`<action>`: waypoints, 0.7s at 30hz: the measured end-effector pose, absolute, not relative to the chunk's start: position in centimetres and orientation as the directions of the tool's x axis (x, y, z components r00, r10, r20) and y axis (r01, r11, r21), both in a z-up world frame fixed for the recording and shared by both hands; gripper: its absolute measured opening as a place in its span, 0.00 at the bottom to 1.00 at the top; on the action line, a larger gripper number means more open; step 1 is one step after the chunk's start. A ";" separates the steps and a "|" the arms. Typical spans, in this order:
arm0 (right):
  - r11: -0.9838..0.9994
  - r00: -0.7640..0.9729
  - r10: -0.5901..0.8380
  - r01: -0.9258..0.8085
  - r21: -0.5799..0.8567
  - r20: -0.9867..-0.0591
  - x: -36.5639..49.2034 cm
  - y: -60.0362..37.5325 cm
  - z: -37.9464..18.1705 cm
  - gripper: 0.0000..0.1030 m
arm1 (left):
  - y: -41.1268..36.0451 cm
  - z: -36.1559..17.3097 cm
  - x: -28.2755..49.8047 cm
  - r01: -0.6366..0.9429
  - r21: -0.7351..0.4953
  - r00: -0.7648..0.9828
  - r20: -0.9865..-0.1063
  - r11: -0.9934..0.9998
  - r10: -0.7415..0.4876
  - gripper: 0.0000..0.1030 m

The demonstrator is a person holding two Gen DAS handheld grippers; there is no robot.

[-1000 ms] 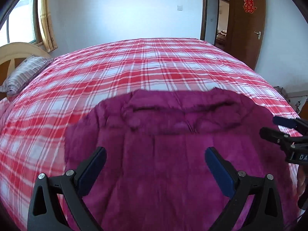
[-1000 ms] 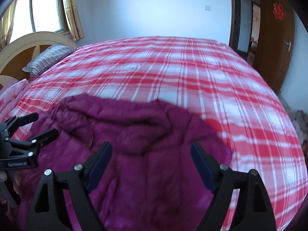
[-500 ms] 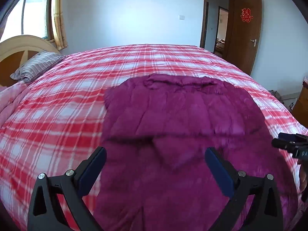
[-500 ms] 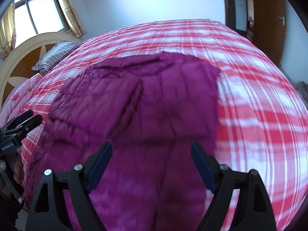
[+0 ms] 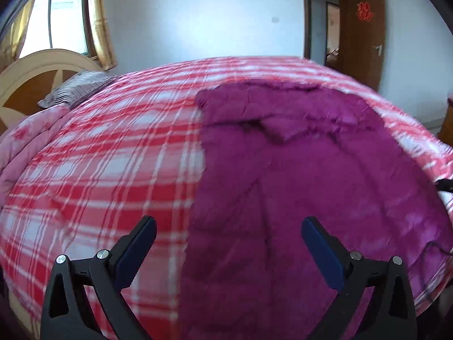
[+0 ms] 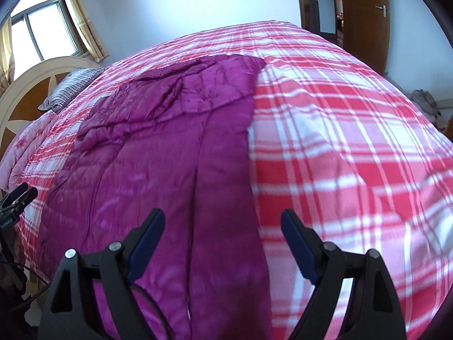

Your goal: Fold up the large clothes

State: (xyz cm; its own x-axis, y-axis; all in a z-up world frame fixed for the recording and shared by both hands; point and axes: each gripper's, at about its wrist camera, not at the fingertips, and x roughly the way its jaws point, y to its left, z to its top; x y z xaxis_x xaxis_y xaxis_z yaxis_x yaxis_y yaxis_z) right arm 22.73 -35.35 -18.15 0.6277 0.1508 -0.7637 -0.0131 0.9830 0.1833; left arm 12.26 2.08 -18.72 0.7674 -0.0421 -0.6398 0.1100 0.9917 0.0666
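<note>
Since both claws have pulled back toward the near bed [image 5: 99, 155] edge, more of the coat [image 5: 297, 184] shows, lying flat with its top folded down. Left claw [image 5: 228, 243] and right claw [image 6: 222, 238] both spread, empty (nothing pinched). Next fold likely starts from the hem.
</note>
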 end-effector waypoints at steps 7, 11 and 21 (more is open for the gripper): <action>0.980 0.604 0.134 0.035 0.195 -0.785 18.4 -36.2 -20.6 0.83 | 4.2 -22.3 9.8 0.096 0.083 0.728 -0.685 0.992 -0.013 0.99; 0.983 0.588 0.126 0.033 0.179 -0.799 16.5 -35.9 -21.8 0.83 | 4.6 -23.3 8.2 0.112 0.027 0.721 -0.690 0.993 -0.062 0.99; 0.965 0.602 0.238 -0.057 0.256 -0.762 14.9 -34.5 -22.3 0.21 | 3.7 -23.9 7.4 0.172 -0.055 0.689 -0.707 0.984 -0.160 0.36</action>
